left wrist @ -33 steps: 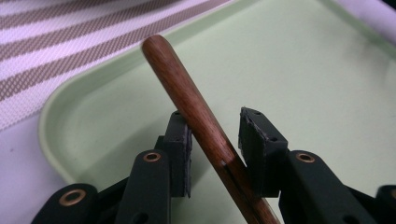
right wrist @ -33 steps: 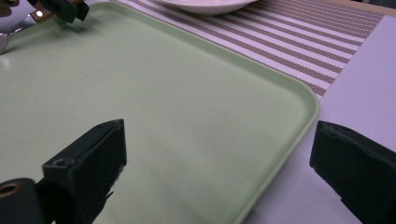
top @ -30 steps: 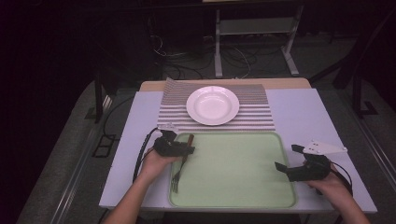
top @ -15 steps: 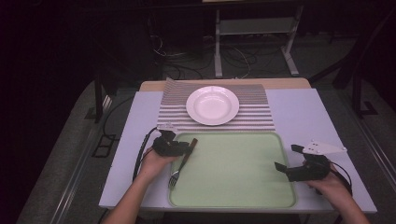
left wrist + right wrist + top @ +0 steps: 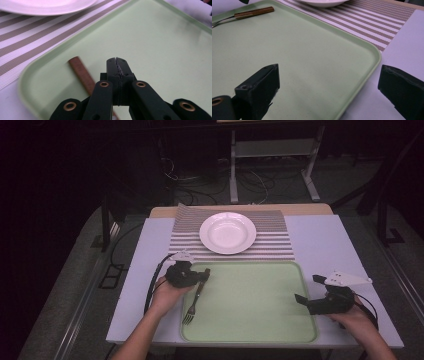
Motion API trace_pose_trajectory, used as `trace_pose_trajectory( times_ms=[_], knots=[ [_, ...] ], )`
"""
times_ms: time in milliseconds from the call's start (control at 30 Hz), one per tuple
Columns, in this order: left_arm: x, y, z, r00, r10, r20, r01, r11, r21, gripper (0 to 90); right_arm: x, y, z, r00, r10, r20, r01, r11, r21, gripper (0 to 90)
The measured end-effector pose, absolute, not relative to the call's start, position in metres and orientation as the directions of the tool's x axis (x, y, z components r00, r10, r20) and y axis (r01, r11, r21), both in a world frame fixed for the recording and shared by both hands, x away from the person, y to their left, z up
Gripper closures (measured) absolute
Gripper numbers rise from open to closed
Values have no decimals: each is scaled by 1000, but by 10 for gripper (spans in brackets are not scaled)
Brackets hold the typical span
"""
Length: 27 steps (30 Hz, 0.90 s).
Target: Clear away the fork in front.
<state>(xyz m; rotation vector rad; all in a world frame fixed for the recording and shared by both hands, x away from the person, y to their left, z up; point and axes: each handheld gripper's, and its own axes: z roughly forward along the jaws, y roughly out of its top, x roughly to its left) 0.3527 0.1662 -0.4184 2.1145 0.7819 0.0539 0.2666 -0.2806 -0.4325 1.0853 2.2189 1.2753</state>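
Green tray (image 5: 260, 305), high view: fork (image 5: 196, 296) lies at its 9 o'clock edge, left gripper (image 5: 199, 276) over the handle. Left gripper view: jaws pressed together, empty, fork handle (image 5: 81, 73) beside them. Right gripper view: right gripper (image 5: 329, 92) spread wide, idle. Judged step: regrasping the fork; next, open and straddle the handle.
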Motion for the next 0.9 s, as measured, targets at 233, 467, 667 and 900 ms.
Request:
trace_pose_trajectory(
  times_ms=[233, 467, 667, 900],
  knots=[
    [359, 145, -427, 823, 530, -205, 501, -507, 702, 897, 266, -282, -432, -632, 772, 64, 441, 291, 849, 39],
    [368, 138, -439, 820, 549, -162, 507, -565, 651, 897, 264, -285, -432, -627, 776, 66, 442, 285, 850, 39],
    [371, 149, -440, 794, 589, -150, 528, -548, 649, 897, 264, -286, -432, -626, 777, 68, 445, 285, 849, 39],
    [374, 161, -440, 772, 620, -140, 543, -529, 652, 896, 265, -283, -433, -630, 773, 66, 445, 290, 847, 39]
  ],
)
